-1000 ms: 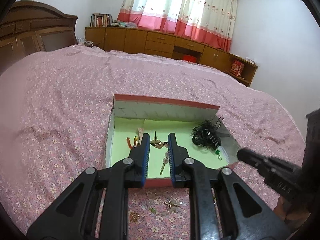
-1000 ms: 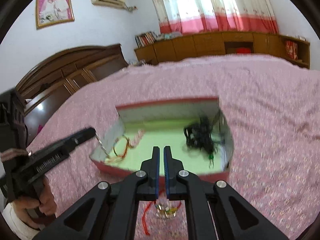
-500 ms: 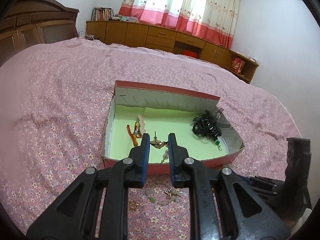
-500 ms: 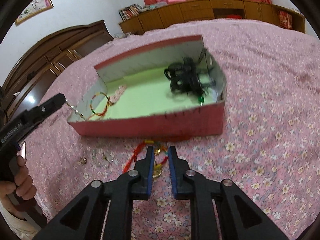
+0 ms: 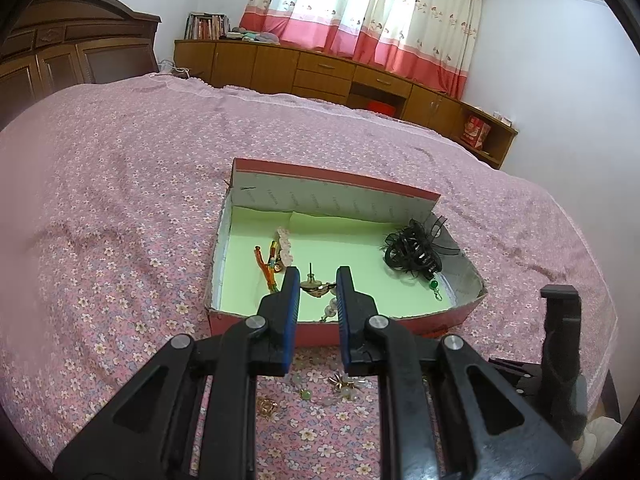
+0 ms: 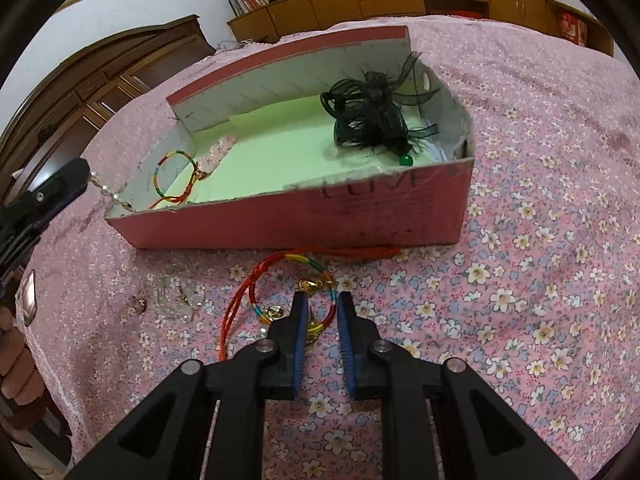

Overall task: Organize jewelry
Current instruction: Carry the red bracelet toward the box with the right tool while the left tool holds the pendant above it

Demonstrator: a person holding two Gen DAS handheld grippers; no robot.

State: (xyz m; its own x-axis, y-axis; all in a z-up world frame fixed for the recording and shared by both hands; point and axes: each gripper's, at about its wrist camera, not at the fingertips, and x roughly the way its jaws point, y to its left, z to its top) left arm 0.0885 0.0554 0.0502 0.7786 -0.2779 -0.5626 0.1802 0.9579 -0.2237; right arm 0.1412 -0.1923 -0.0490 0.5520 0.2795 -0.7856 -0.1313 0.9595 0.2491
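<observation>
A pink box with a green floor lies on the flowered bedspread. My left gripper hovers over its near edge, shut on a gold earring whose pearl drop hangs below; the right wrist view shows this left gripper beside the box. In front of the box lies a red, multicoloured cord bracelet with gold bells. My right gripper is down on it. Its jaws are closing with the cord and a bell between them, and the pads do not visibly press.
Inside the box are a black hair clip, a second cord bracelet and a pink bead piece. Clear crystal pieces and a small gold earring lie left of the bracelet. A hand holds the left gripper.
My right gripper has sunk and tipped down in front of the box, and its shut jaws have parted around the cord bracelet. The left gripper has stayed put with the earring.
</observation>
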